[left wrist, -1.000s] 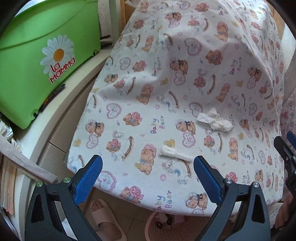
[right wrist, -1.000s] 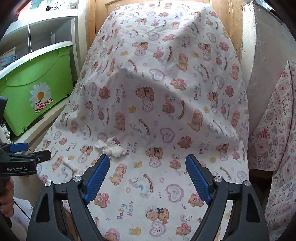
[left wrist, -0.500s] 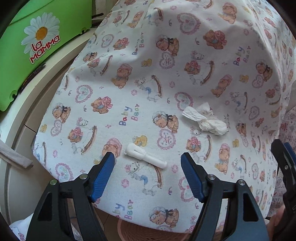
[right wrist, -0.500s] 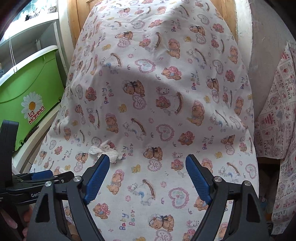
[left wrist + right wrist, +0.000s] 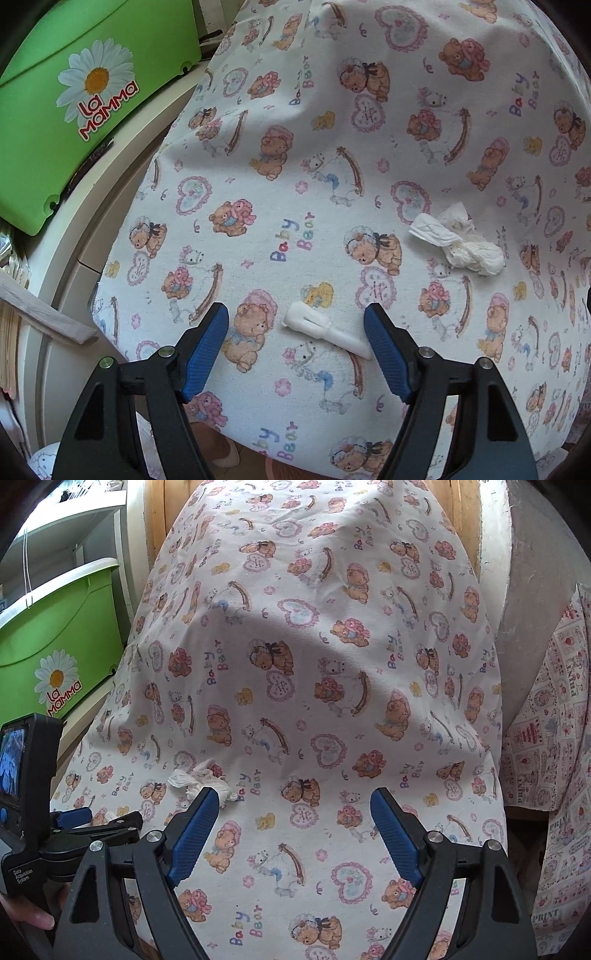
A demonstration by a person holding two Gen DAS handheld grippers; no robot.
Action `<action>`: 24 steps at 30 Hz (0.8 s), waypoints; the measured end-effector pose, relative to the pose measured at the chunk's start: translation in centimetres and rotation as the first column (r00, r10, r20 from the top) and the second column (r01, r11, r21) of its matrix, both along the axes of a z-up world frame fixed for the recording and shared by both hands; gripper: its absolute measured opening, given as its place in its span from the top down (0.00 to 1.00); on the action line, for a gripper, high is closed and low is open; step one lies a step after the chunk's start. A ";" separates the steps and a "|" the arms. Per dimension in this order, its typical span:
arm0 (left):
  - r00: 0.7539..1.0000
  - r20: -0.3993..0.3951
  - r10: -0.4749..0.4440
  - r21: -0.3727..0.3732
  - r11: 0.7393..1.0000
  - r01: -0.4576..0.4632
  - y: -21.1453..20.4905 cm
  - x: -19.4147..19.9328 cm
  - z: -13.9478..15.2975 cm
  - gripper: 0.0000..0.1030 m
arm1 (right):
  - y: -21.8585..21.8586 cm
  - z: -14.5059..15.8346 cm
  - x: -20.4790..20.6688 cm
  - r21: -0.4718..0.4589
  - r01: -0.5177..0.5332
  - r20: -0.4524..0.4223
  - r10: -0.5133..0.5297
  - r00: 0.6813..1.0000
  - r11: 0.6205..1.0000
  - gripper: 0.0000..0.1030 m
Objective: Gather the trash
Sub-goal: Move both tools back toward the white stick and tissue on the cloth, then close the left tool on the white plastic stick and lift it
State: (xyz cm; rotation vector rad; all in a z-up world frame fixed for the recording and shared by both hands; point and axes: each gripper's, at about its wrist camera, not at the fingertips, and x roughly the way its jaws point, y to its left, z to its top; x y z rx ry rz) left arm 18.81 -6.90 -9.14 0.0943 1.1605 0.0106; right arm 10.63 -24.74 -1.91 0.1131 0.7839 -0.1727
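Between the left claw (image 5: 295,347)'s parted, narrowing jaws lies an untouched white plastic clip (image 5: 325,329), lined up for grasping, while the right claw (image 5: 291,830) waits open.

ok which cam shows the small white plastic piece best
The left wrist view: the white plastic piece lies in full sight on the teddy-bear cloth, between the open left gripper fingers. In the right wrist view the left gripper hides nearly all of it.
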 end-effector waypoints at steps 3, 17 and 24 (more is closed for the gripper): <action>1.000 -0.011 -0.016 -0.032 0.999 0.016 0.3 -0.8 0.1 0.44 | 0.0 0.0 0.0 0.002 0.000 0.000 0.000 1.000 1.000 0.17; 0.991 0.062 -0.120 -0.146 0.981 0.128 3.9 -2.1 4.3 0.89 | 0.3 -0.1 0.0 -0.014 -0.007 -0.002 0.007 1.000 1.000 0.17; 0.978 0.040 -0.203 -0.097 0.974 0.206 2.9 -1.4 4.3 0.89 | 0.4 0.0 0.4 0.006 -0.018 0.000 0.018 1.000 1.000 0.17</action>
